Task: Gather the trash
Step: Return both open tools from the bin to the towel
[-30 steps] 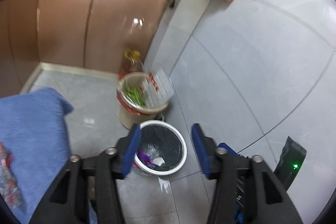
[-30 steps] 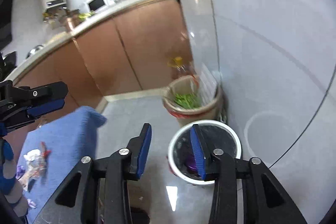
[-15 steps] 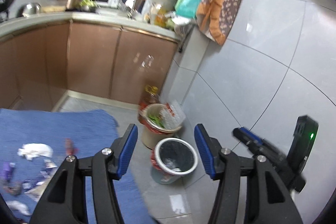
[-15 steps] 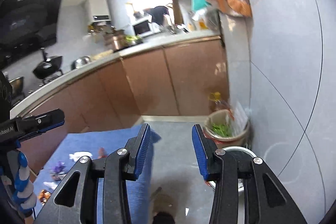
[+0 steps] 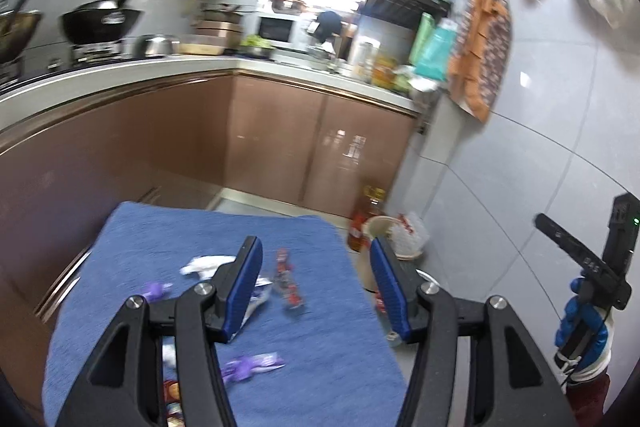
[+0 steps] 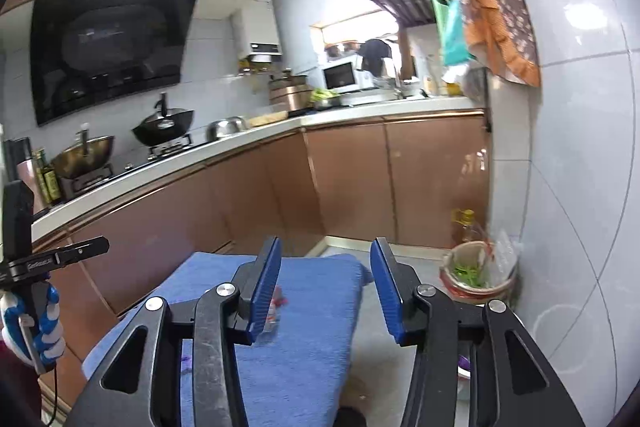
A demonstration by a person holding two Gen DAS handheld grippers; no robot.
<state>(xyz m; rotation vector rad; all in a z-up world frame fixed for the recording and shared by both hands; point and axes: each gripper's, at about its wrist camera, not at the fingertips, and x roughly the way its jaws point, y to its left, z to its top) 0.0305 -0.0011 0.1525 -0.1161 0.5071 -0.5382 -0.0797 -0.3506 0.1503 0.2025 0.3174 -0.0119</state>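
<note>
Several wrappers lie on a blue cloth [image 5: 320, 239] over a low table: a red wrapper [image 5: 288, 283], a white crumpled paper [image 5: 204, 263] and purple wrappers [image 5: 252, 365]. My left gripper [image 5: 316, 255] hovers above them, open with nothing between its blue pads. In the right wrist view my right gripper [image 6: 326, 251] is above the near end of the same blue cloth [image 6: 320, 275]. Its jaws are opening and hold nothing. The red wrapper [image 6: 278, 301] shows beside its left finger. A white trash bin [image 6: 464, 367] is mostly hidden behind its right finger.
A beige bin with green scraps [image 6: 476, 275] and an oil bottle [image 6: 464, 223] stand on the floor by the tiled wall. Brown cabinets [image 6: 352, 187] under a counter with pans run behind the table. A gloved hand [image 5: 580, 327] holds the other gripper at the right.
Both views have swung up from the floor bins to the blue cloth and the kitchen counter. The right jaws stand slightly wider. Both grippers stay empty.
</note>
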